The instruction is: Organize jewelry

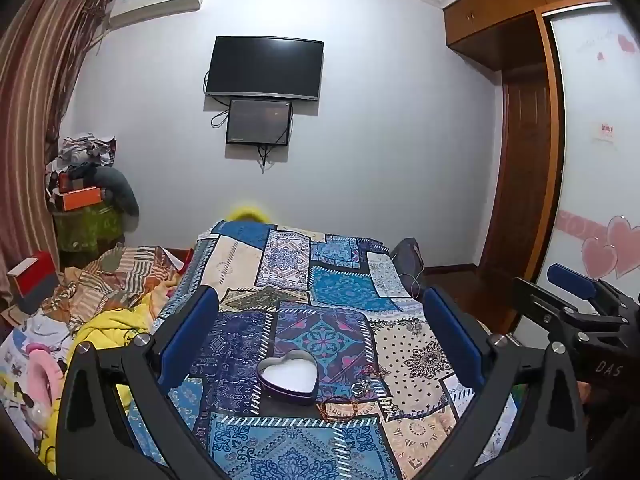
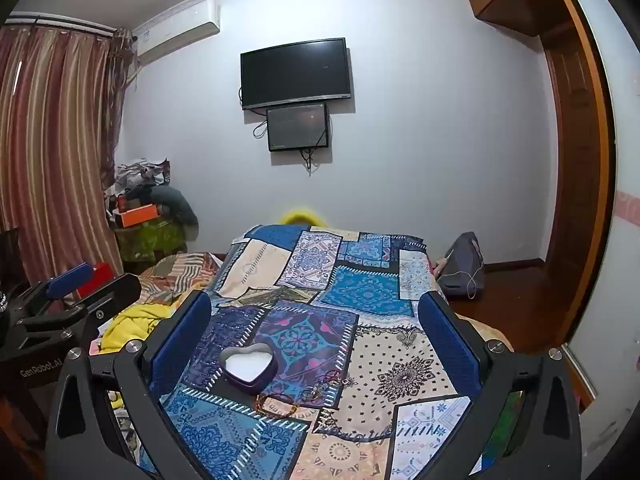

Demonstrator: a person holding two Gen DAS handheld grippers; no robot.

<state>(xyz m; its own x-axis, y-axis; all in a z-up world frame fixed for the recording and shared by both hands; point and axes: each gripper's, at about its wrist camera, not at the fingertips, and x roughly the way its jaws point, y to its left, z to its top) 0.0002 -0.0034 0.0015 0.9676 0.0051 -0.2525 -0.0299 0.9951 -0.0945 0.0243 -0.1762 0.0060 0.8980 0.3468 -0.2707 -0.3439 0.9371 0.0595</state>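
A purple heart-shaped tin (image 1: 287,376) with a white inside lies open on the patchwork cloth (image 1: 340,292); it also shows in the right wrist view (image 2: 249,367). Right of it lie a beaded bracelet (image 1: 340,404) (image 2: 276,403), a small ring (image 1: 360,389) (image 2: 314,392) and a thin red bracelet (image 1: 370,370) (image 2: 329,377). My left gripper (image 1: 318,320) is open and empty, held above the cloth short of the tin. My right gripper (image 2: 316,320) is open and empty, at a like height. Each gripper shows at the edge of the other's view (image 1: 576,300) (image 2: 68,292).
The cloth covers a bed-like surface (image 2: 380,320). Crumpled blankets and yellow cloth (image 1: 116,312) lie to the left. A pile of boxes (image 1: 80,196) stands by the curtain. A grey bag (image 2: 464,268) sits on the floor at right, near the wardrobe (image 1: 524,184).
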